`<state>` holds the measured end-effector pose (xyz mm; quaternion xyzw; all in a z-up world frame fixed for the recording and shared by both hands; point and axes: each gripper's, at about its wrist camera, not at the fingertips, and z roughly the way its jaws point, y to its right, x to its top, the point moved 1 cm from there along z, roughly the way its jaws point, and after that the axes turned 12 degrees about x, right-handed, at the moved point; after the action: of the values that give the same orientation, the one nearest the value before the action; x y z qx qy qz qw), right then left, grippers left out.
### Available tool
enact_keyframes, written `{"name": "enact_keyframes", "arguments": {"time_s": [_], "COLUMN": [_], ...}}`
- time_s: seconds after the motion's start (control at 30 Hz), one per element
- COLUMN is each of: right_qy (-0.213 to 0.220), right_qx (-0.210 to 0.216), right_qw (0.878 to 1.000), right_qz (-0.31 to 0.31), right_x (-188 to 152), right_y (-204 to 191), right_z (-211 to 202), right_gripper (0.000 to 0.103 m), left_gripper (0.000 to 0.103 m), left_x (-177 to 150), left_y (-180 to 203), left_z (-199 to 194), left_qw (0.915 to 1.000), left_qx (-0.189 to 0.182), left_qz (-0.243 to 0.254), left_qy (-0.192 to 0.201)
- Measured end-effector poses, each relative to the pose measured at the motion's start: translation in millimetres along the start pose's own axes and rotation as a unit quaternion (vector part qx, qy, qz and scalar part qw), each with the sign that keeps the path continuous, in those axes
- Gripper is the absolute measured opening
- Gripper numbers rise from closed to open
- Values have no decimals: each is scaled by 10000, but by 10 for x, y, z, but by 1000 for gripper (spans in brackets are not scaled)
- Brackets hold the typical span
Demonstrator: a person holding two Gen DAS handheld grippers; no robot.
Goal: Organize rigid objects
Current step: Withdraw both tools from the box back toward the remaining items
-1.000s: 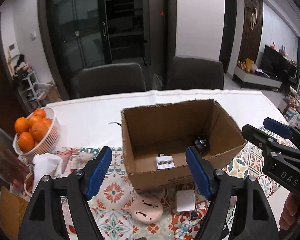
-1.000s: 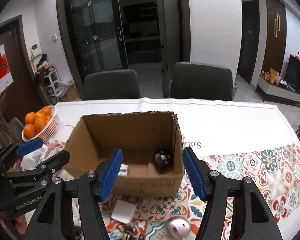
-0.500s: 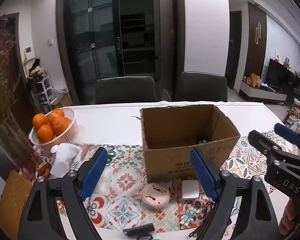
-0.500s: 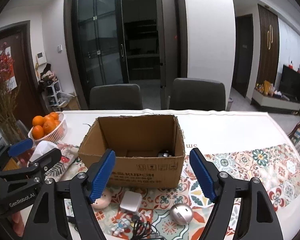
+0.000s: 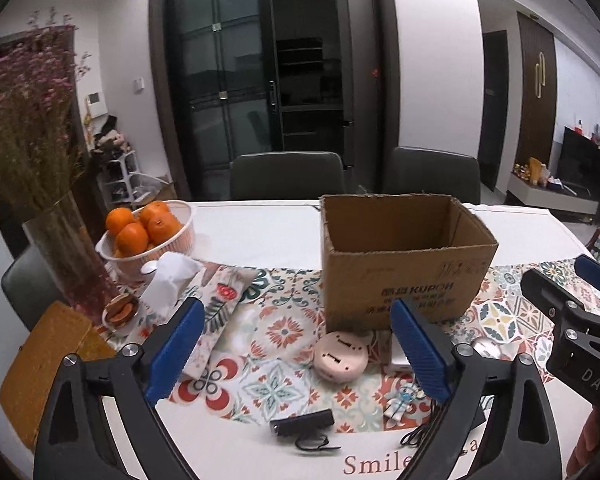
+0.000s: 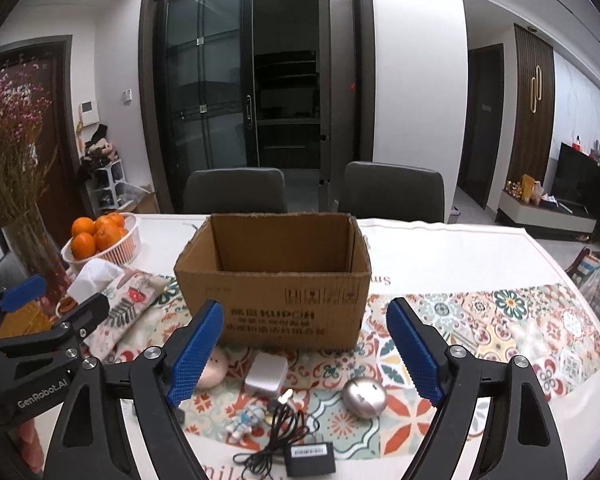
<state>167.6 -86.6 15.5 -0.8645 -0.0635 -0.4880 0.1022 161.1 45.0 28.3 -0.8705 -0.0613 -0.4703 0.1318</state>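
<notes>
An open cardboard box (image 5: 404, 264) (image 6: 276, 280) stands mid-table. In front of it lie a pink round disc (image 5: 341, 356) (image 6: 212, 368), a white square charger (image 6: 266, 372), a silver round object (image 6: 364, 396), a small astronaut figure (image 6: 246, 420) (image 5: 400, 398), a black adapter with cable (image 6: 308, 456) and a small black bar (image 5: 302, 422). My left gripper (image 5: 296, 352) is open and empty, above the near table. My right gripper (image 6: 306, 352) is open and empty, in front of the box.
A white basket of oranges (image 5: 148, 232) (image 6: 100, 240), a tissue pack (image 5: 168, 280) and a vase of dried flowers (image 5: 60, 256) stand at the left. Two grey chairs (image 6: 236, 192) stand behind the table. A patterned runner (image 6: 500, 320) crosses the table.
Both grippers have pulled back and lowered away from the box. The box inside has gone out of sight and more loose items show at the near edge.
</notes>
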Motion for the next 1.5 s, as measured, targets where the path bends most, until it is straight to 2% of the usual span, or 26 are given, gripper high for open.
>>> {"name": "enact_keyframes", "arguments": {"time_s": [0.33, 0.6, 0.83, 1.03, 1.3, 1.5], "right_qy": [-43, -6, -195, -389, -571, -568], "right_qx": [77, -32, -91, -121, 56, 32], "right_qw": [9999, 9999, 9998, 9987, 9974, 9975], "right_qz": [137, 117, 56, 294, 442, 411], "right_x": [-328, -586, -807, -966, -1201, -1269], "right_y": [-29, -55, -29, 22, 18, 44], "right_z": [-121, -215, -200, -121, -39, -9], "right_gripper": [86, 88, 89, 89, 89, 89], "left_gripper": [102, 103, 103, 103, 103, 103], "left_x": [-311, -586, -832, -1002, -1158, -1230], "left_y": [-80, -39, 46, 12, 3, 25], "left_z": [-118, -87, 0, 64, 61, 77], "left_qw": [9996, 9993, 9983, 9970, 9978, 9984], "left_qx": [252, 210, 217, 191, 229, 247], "left_qz": [-122, -109, 91, -130, -197, -228], "left_qy": [-30, -274, -542, -740, -589, -455]}}
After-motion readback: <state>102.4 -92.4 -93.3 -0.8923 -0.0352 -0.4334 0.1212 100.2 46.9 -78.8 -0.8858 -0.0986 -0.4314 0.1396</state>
